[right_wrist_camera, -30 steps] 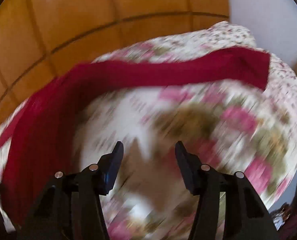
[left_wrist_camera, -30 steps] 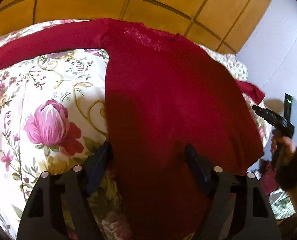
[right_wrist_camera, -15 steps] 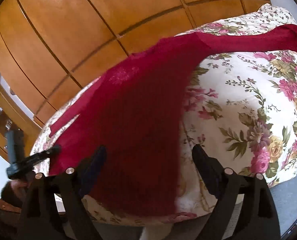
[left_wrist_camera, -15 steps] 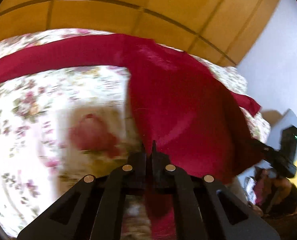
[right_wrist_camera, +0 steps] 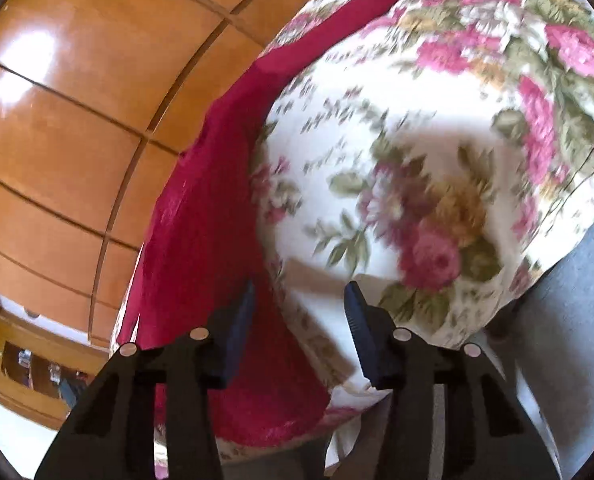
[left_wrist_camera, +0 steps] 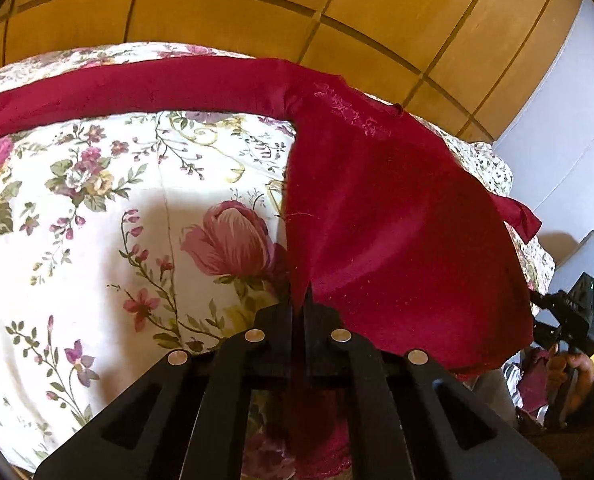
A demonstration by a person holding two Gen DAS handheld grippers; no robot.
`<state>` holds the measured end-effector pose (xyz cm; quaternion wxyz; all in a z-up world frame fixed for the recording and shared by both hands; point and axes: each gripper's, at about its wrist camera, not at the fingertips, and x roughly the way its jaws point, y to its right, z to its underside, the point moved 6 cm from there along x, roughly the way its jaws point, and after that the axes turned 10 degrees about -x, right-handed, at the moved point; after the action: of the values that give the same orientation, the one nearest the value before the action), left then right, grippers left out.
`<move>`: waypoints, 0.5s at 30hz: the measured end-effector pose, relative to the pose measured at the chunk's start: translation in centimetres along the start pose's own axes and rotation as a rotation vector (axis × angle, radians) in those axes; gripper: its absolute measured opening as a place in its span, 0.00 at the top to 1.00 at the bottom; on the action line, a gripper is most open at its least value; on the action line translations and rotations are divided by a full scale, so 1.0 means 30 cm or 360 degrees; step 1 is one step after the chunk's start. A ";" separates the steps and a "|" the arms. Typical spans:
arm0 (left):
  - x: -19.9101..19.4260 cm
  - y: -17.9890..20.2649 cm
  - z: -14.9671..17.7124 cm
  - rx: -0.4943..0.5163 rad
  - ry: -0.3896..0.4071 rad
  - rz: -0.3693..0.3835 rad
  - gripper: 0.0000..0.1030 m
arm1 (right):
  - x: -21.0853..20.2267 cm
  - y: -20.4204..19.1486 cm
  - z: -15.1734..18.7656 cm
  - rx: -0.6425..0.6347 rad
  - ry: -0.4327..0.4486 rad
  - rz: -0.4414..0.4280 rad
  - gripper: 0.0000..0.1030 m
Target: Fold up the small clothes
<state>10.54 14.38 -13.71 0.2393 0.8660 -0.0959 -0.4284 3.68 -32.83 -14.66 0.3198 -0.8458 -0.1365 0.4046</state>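
Lying spread on the bed, the dark red long-sleeved knit top (left_wrist_camera: 397,216) has its near left hem corner pinched between the closed fingers of the left gripper (left_wrist_camera: 302,300). The right gripper (right_wrist_camera: 299,312), jaws parted and empty, hovers at the opposite hem corner; it should probably clamp there before both lift evenly. Beneath is a white floral bedspread (left_wrist_camera: 97,208); behind, glossy orange wooden panels (left_wrist_camera: 257,12) and a grey wall (left_wrist_camera: 569,128).
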 end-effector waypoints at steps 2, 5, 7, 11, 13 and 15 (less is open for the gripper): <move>-0.006 -0.023 0.014 -0.0028 -0.0004 0.0012 0.97 | 0.038 -0.027 0.019 0.0005 -0.0031 -0.0015 0.55; -0.007 -0.025 0.020 -0.0044 0.0004 0.0013 0.97 | 0.083 -0.103 0.036 -0.0094 -0.0054 -0.0036 0.55; -0.006 -0.019 0.021 -0.0035 0.0006 0.0002 0.97 | 0.103 -0.207 0.058 -0.0293 -0.0085 -0.0051 0.55; -0.001 -0.010 0.025 -0.0031 0.0006 -0.0012 0.97 | 0.156 -0.281 0.074 -0.0484 -0.0094 0.0129 0.47; 0.001 -0.011 0.028 -0.0036 0.0001 -0.0013 0.97 | 0.184 -0.257 0.060 -0.0425 -0.0102 0.0172 0.36; 0.003 -0.009 0.028 -0.0030 0.0000 -0.0018 0.97 | 0.204 -0.248 0.066 -0.0403 -0.0118 0.0133 0.42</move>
<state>9.92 14.31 -14.34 0.2451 0.8642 -0.0868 -0.4307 6.25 -23.35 -14.40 0.1881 -0.8688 -0.1627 0.4281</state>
